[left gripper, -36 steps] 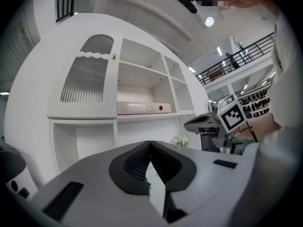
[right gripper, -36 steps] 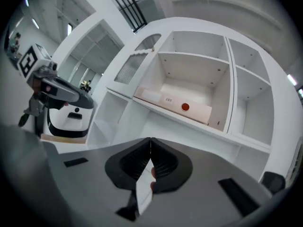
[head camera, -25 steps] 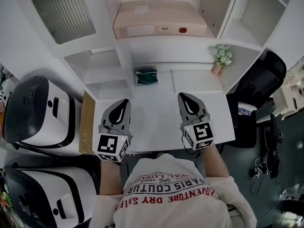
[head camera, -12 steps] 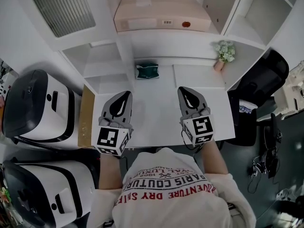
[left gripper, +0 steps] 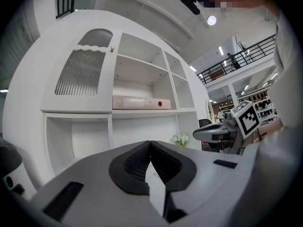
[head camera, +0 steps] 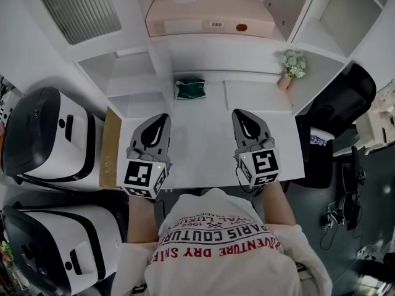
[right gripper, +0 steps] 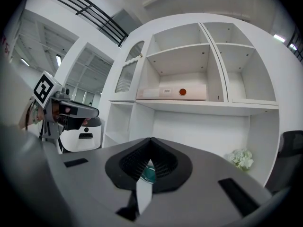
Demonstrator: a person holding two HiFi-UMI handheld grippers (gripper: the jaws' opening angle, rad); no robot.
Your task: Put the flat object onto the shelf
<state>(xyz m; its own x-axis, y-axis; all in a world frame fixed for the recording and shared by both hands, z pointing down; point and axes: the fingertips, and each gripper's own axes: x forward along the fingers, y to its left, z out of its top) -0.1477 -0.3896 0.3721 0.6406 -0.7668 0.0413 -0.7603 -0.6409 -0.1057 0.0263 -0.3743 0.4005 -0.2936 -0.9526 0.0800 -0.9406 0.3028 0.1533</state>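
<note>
Left hand-held gripper (head camera: 162, 116) closed, jaw tips meeting, nothing held; right hand-held gripper (head camera: 242, 113) closed too, nothing gripped; both held level side by side over the front half of the white bench (head camera: 202, 150), each with its marker cube toward the person; flat green object (head camera: 189, 89) lies on the bench near the back wall, under the shelf (right gripper: 213, 104), ahead of both grippers and well apart from them; in the right gripper view a bit of it shows through the gap behind the closed jaw tips; not touched by either gripper; long pale box (head camera: 210, 14) sits on the shelf above; small flower pot (head camera: 290, 68) at the bench's back right corner; white-and-black machines (head camera: 49, 142) left of the bench; black chair (head camera: 338, 100) to the right
</note>
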